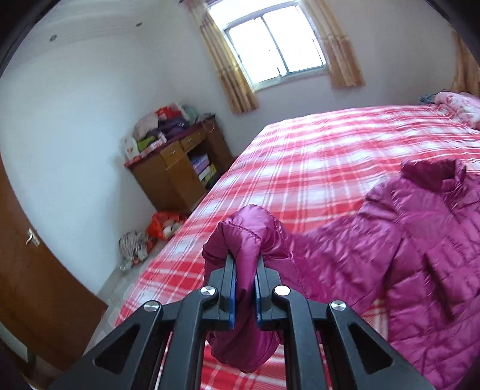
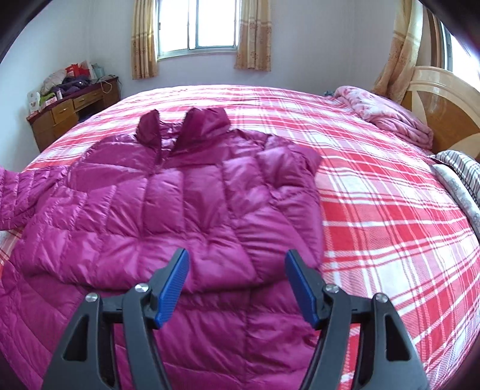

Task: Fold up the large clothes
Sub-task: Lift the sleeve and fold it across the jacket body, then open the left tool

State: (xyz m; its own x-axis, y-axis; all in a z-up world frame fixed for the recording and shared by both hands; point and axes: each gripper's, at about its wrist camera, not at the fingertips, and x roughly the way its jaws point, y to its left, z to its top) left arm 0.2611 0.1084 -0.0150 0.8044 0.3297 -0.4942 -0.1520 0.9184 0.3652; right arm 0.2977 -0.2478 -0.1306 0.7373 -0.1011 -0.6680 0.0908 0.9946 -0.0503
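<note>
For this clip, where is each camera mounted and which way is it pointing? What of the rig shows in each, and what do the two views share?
Left wrist: on the left gripper, facing across the red plaid bed cover toward a brown wooden desk; its black fingers clamp the sleeve cuff of the magenta quilted down jacket.
Right wrist: on the right gripper, above the jacket's hem, facing the curtained window; its blue-padded fingers are spread.
Shared: jacket, bed cover, desk, window.

1. The left gripper (image 1: 245, 264) is raised, its blue-padded fingers (image 1: 231, 288) clamped together on a sleeve cuff (image 1: 246, 231).
2. The right gripper (image 2: 237, 261) hovers with fingers (image 2: 175, 285) spread wide, gripping nothing.
</note>
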